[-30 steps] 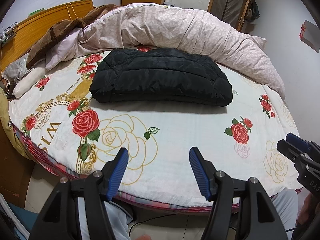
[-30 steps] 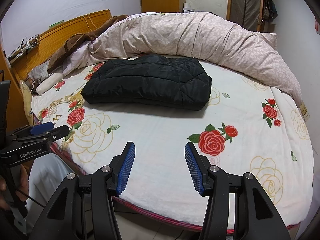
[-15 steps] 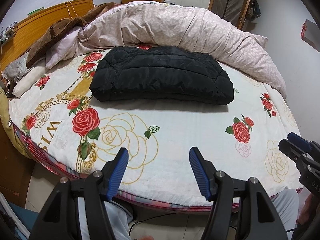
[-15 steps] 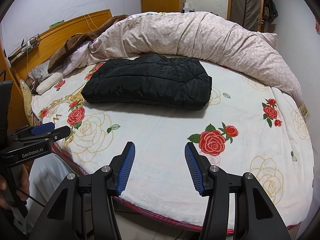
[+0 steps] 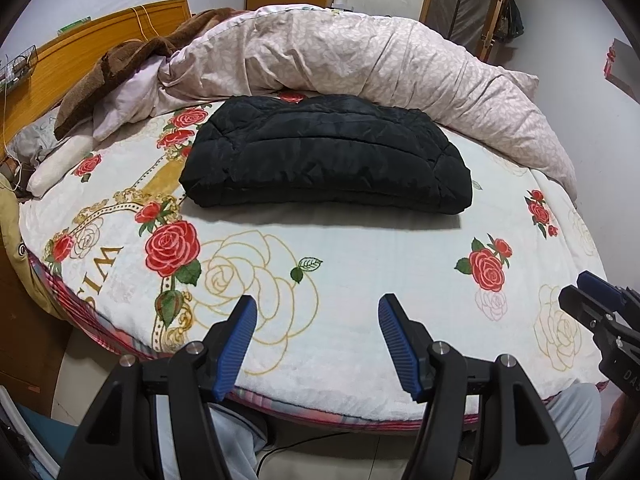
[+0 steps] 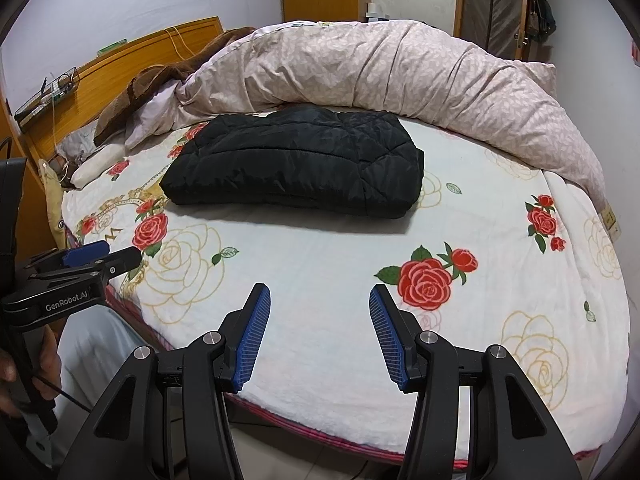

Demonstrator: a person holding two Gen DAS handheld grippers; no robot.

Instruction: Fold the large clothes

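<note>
The black quilted jacket (image 5: 326, 156) lies folded into a thick rectangle on the rose-print blanket (image 5: 360, 264), well up the bed and just in front of the long pink duvet (image 5: 380, 56) heaped along the far side; its rear edge tucks under the duvet's overhang, so where the two meet is hard to read; the layers inside the fold are hidden, only stacked edges show along the near side. The left gripper (image 5: 316, 320) hangs over the near edge of the bed, blue pads apart with nothing between them, well short of the jacket; the right gripper (image 6: 318, 308) sits likewise, fingers spread and empty over bare blanket. In the right wrist view the left gripper shows from the side at the frame's left edge, its handle and the hand (image 6: 24, 364) on it cut off and blurred; a brown blanket (image 6: 148, 88) slumps against the wooden headboard (image 6: 132, 60), partly buried by the duvet; the bed's far right edge disappears under that duvet.
</note>
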